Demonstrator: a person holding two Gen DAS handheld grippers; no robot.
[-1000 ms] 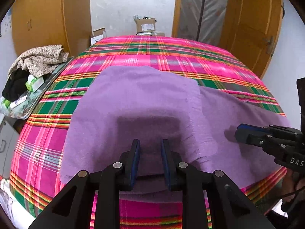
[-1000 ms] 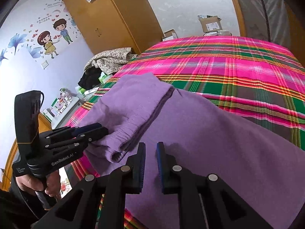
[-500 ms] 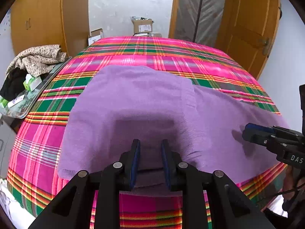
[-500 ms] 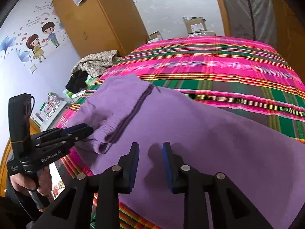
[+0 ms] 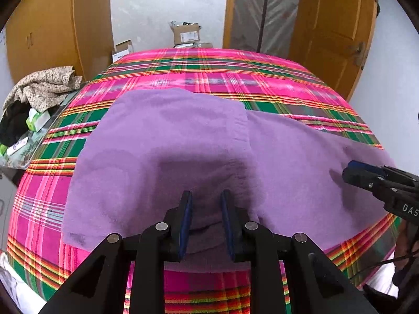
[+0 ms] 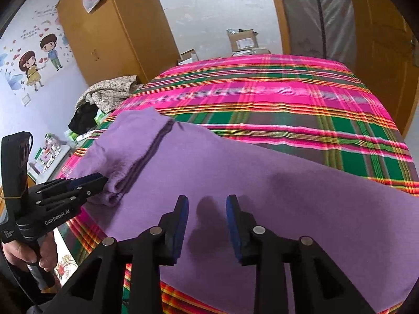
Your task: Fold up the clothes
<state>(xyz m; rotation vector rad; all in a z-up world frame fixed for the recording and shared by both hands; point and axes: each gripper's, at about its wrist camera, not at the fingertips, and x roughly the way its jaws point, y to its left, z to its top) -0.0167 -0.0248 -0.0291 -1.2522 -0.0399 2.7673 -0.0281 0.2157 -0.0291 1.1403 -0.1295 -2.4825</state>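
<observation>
Purple garment (image 5: 167, 141) spread flat, left part folded over, fuzzy fabric

Two black plastic grippers, each with angular strut arms. Left gripper (image 5: 206, 225): blue pads (image 5: 186, 225) lining the inner faces of both fingers, four round silver screws (image 5: 161, 226) across the linkage, triangular cut-outs in the outer struts. Right gripper (image 6: 207, 229): same build, blue pads (image 6: 182, 229), silver screws (image 6: 156, 231) at the joints. White lettering "GenRobot.AI" on the side of the left gripper at 9 o'clock in the right view, above a black handle (image 6: 31, 240) with small white print. "DAS" in white on the right gripper at 3 o'clock in the left view, thin black cable (image 5: 379, 264) trailing beneath.
</observation>
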